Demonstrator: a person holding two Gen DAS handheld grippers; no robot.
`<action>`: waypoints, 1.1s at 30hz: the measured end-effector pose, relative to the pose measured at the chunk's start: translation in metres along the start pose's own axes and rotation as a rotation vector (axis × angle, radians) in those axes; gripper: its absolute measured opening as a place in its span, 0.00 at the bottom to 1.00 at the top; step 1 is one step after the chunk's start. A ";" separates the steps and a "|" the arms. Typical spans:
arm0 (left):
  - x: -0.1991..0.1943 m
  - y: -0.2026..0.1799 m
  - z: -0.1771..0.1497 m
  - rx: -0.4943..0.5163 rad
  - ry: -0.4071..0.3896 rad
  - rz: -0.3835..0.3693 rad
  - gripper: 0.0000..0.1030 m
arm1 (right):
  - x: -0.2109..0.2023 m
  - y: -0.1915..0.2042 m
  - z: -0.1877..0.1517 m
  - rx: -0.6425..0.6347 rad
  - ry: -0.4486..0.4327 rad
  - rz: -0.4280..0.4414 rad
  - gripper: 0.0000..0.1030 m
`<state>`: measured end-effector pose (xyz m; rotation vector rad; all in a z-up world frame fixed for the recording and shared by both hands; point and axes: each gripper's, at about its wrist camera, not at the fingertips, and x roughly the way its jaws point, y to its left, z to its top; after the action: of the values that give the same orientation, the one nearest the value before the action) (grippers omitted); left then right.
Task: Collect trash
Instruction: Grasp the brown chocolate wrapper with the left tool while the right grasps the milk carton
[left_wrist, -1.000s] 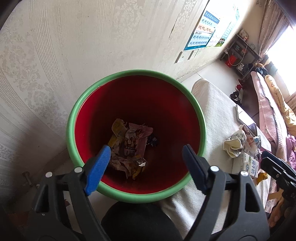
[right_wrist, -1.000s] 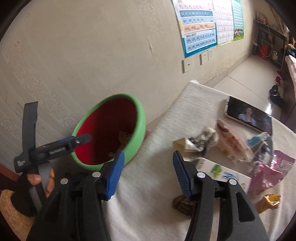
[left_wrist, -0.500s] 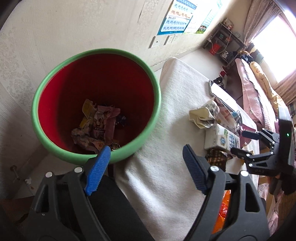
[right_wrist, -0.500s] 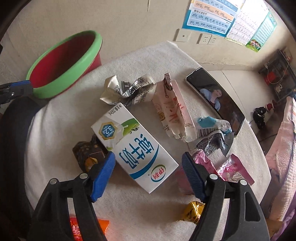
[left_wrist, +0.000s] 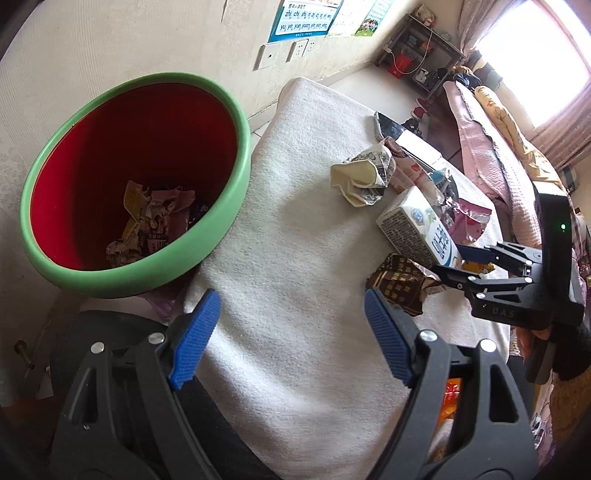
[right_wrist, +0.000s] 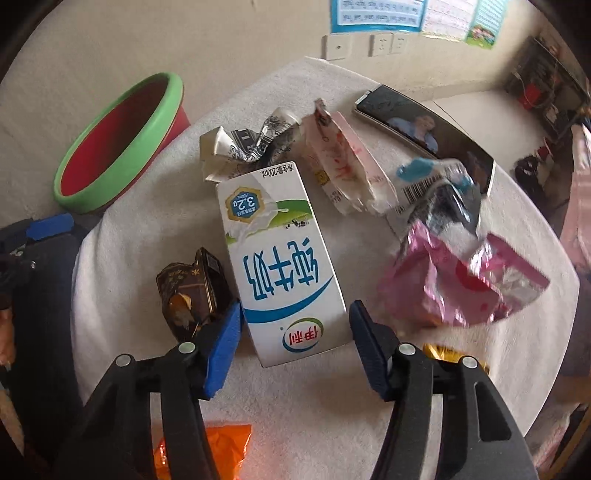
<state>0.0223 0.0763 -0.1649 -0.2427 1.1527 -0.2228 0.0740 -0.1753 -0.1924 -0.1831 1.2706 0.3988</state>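
Note:
A red bin with a green rim (left_wrist: 236, 184) stands left of the white-cloth table (left_wrist: 295, 258) and holds crumpled wrappers (left_wrist: 155, 221); it also shows in the right wrist view (right_wrist: 122, 147). A white milk carton (right_wrist: 280, 258) lies flat on the cloth. My right gripper (right_wrist: 295, 343) is open, its blue pads on either side of the carton's near end, apart from it. A dark brown wrapper (right_wrist: 192, 291) lies just left of the carton. My left gripper (left_wrist: 291, 336) is open and empty over the cloth beside the bin.
Around the carton lie a crumpled paper cup (right_wrist: 243, 147), a white-pink wrapper (right_wrist: 343, 170), pink foil bags (right_wrist: 461, 280), a gold wrapper (right_wrist: 447, 354), an orange wrapper (right_wrist: 221, 443) and a phone (right_wrist: 424, 129). A wall runs behind the bin; a bed (left_wrist: 498, 147) stands at the right.
My left gripper has swung right, from above the bin to over the table. My right gripper has moved from near the bin onto the milk carton and now straddles its near end.

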 end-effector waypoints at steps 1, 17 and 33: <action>0.001 -0.002 0.000 0.004 0.004 -0.005 0.75 | -0.003 -0.005 -0.007 0.051 -0.003 -0.001 0.55; 0.063 -0.094 0.008 0.260 0.113 -0.096 0.75 | -0.034 -0.028 -0.074 0.416 -0.099 0.035 0.55; 0.058 -0.066 -0.001 0.170 0.129 -0.082 0.56 | -0.033 -0.020 -0.076 0.406 -0.131 0.024 0.55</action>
<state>0.0404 -0.0042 -0.1963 -0.1267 1.2448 -0.4118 0.0061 -0.2269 -0.1853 0.2002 1.1983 0.1637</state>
